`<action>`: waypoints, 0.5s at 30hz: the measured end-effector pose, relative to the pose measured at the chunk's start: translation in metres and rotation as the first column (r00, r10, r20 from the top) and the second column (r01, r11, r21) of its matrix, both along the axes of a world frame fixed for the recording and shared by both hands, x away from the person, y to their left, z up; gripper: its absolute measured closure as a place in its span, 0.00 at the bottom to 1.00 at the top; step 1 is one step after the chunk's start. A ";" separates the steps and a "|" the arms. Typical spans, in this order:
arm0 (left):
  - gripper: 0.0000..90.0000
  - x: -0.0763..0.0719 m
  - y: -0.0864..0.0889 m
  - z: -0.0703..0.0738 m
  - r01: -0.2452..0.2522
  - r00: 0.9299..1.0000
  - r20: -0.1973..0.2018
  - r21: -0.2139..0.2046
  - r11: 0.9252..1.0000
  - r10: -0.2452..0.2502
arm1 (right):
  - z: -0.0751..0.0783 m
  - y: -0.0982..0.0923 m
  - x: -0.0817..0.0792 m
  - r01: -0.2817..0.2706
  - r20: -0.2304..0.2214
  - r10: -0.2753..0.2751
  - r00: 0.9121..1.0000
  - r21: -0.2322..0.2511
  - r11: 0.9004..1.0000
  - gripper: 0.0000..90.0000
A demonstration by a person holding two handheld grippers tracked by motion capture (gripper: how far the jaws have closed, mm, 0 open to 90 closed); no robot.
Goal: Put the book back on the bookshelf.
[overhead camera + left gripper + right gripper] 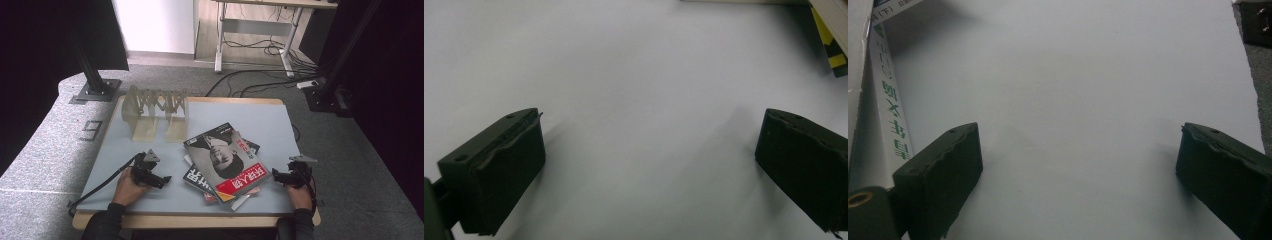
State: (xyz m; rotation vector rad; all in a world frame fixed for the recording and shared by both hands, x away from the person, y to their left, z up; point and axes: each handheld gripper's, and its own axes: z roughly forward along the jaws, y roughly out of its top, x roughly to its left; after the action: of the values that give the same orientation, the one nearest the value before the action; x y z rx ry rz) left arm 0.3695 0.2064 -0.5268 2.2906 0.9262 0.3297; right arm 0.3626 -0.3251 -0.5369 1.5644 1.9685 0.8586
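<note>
The bench (pixel 150 190) carries everything on its pale grey top, and the order of size runs down from there. At about eleven o'clock from the centre stands an accordion-style wooden rack (pixel 156 112), its slots upright and vacant, a likely home for the reading matter. Just right of centre lies a loose stack of magazines (pixel 227 165), fanned and skewed so that the top cover (a portrait, upside down to the person) overhangs those beneath; they lie flat, not yet sorted.

The left claw (pixel 161 179) rests at eight o'clock, well apart from the stack, jaws spread wide with nothing between them, hand low on the bench and pointing toward the magazines. The right claw (pixel 278 177) sits at four o'clock, just beside the stack's edge, likewise released and empty, wrist level.
</note>
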 end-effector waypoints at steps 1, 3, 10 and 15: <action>0.00 0.000 0.000 0.000 -0.002 1.000 0.001 0.000 1.000 0.002 | 0.000 0.000 0.000 0.000 0.000 0.000 1.000 0.000 1.000 0.05; 0.00 -0.001 0.000 0.000 -0.004 1.000 0.003 -0.002 1.000 0.004 | 0.000 0.000 0.000 0.000 0.000 0.000 1.000 -0.001 1.000 0.05; 0.00 -0.001 0.000 -0.001 -0.006 1.000 0.009 -0.008 1.000 0.006 | 0.000 0.000 0.000 0.000 0.000 0.000 1.000 0.000 1.000 0.04; 0.00 -0.001 0.000 -0.001 -0.011 1.000 0.008 -0.009 1.000 0.011 | 0.000 0.000 0.000 0.000 0.000 0.000 1.000 0.001 1.000 0.04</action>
State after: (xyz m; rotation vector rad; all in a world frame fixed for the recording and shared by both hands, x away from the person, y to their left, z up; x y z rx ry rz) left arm 0.3681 0.2060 -0.5281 2.2751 0.9341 0.3388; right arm 0.3630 -0.3251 -0.5372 1.5647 1.9690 0.8593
